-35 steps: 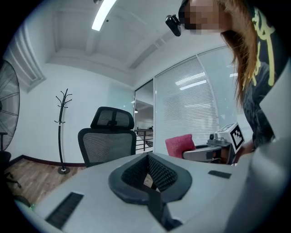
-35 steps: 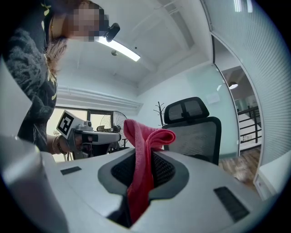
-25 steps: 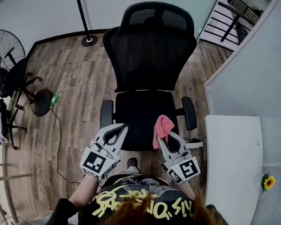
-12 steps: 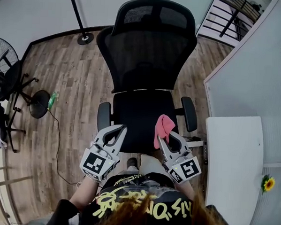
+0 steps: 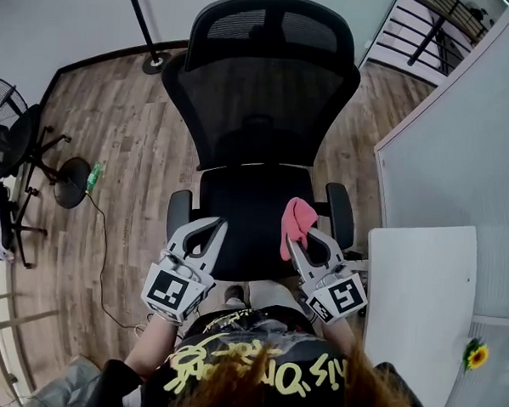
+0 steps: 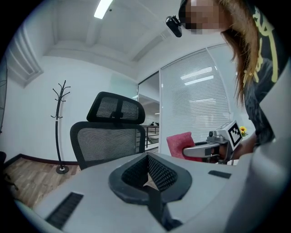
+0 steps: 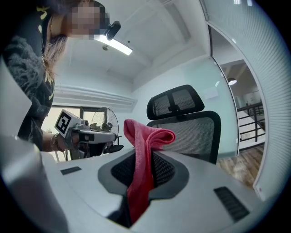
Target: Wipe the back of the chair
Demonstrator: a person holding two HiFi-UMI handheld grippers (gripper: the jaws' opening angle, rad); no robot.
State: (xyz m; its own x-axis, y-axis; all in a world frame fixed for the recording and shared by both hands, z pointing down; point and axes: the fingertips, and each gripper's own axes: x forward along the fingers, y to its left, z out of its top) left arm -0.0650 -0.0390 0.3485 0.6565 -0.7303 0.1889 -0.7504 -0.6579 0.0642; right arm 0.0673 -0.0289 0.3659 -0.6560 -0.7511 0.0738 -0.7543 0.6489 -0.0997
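Note:
A black office chair (image 5: 259, 114) with a mesh back (image 6: 107, 141) and headrest (image 7: 175, 102) faces me, its seat (image 5: 246, 211) just ahead of both grippers. My right gripper (image 5: 302, 236) is shut on a pink cloth (image 5: 298, 219), which stands folded up out of its jaws (image 7: 145, 145) over the seat's right side. My left gripper (image 5: 203, 233) is shut with nothing in it, hovering over the seat's front left. The pink cloth (image 6: 181, 143) also shows in the left gripper view, to the right.
A white desk (image 5: 420, 292) and a glass partition (image 5: 453, 141) stand close on the right. A floor fan (image 5: 11, 135) and a cable lie on the wooden floor at the left. A coat stand (image 6: 58, 132) is behind the chair on the left.
The chair has come nearer and larger in the head view as I stepped closer. Both grippers hold the same pose, with the cloth still clamped.

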